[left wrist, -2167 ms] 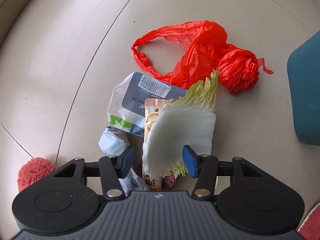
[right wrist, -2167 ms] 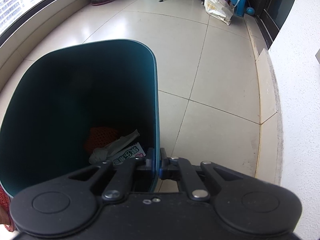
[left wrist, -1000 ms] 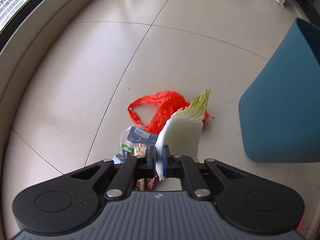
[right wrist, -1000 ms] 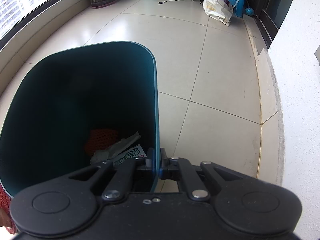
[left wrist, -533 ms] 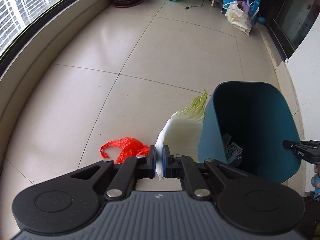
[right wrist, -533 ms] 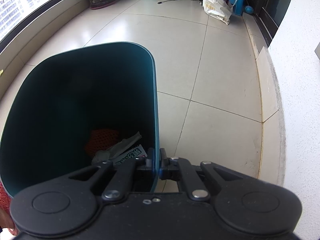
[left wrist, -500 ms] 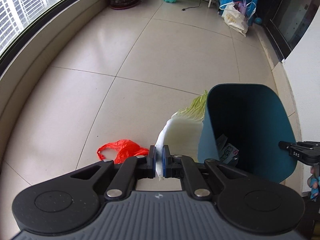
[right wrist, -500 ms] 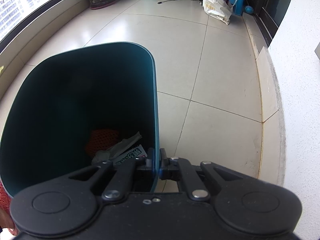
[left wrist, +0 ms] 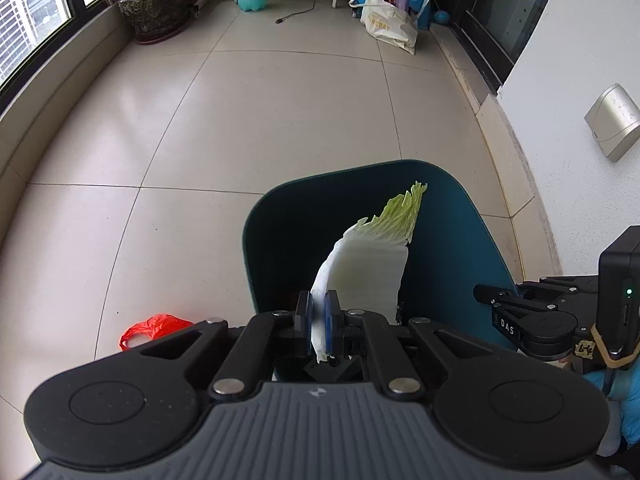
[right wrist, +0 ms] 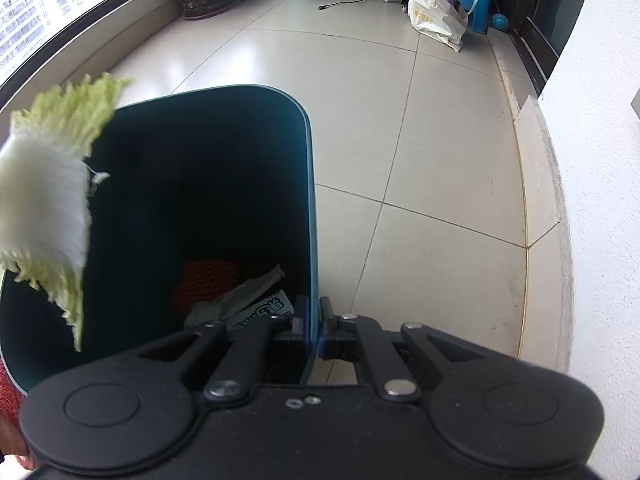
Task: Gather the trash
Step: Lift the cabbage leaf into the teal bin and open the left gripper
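Teal plastic frames the whole question: the bin (left wrist: 448, 240) stands open-mouthed on the tiled floor (left wrist: 280, 112), and the cabbage leaf (left wrist: 368, 264) hangs directly over that mouth, straight ahead of the left tongs (left wrist: 318, 322) that carry it. The leaf's long axis runs away from the tongs, white stalk end pinched between the blue pads, frilled green tip pointing out toward the bin's far wall. In the right wrist view the same leaf (right wrist: 44, 200) shows over the bin's left-hand rim, inside the opening and not beyond it (though how high above the rim it sits I cannot say).

The left tongs are closed tight on the stalk, with only the thickness of the leaf between the pads. The right tongs (right wrist: 314, 328) are likewise closed, clamped on the near right wall of the bin (right wrist: 308, 200), one pad inside and one outside, steadying it. That hand is the nearer to the bin, but the left one alone has the leaf.

Inside, at the bottom, lie an orange mesh piece (right wrist: 208, 280), crumpled paper (right wrist: 248, 292) and a printed wrapper (right wrist: 264, 310). A red plastic bag (left wrist: 154, 326) lies on the floor to the left of the bin, not yet collected.

By my reading, the next move needs only that the left pads part; the leaf should fall stalk-first into the bin.
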`<state>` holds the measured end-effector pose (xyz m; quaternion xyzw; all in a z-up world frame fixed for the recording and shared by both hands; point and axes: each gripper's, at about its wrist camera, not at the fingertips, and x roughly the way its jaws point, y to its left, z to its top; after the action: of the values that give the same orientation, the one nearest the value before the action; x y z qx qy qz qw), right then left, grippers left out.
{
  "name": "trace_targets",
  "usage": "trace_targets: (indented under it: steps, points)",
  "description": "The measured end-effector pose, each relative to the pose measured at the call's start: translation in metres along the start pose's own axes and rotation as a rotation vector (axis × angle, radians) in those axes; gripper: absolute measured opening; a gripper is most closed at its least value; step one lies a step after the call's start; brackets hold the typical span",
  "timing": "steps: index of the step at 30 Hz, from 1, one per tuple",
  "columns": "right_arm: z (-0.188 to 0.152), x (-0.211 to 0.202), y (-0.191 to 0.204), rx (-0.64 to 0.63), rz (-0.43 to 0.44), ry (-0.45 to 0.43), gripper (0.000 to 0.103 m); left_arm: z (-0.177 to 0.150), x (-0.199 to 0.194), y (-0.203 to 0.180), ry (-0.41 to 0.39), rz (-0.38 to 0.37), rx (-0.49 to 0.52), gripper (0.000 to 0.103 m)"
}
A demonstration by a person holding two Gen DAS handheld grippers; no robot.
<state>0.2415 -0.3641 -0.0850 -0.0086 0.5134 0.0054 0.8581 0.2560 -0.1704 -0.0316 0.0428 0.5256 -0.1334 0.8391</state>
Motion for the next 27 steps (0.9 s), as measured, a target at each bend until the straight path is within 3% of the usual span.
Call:
trace_targets:
  steps: [13,27]
  points:
    - [0.0,-0.002,-0.003,-0.005,0.008,-0.004,0.004,-0.004,0.115,-0.035,0.199,0.098,0.062,0.005]
    - [-0.001,-0.003,-0.004,-0.006,0.014,-0.004,0.004,-0.009,0.151,-0.046,0.277,0.088,0.086,0.007]
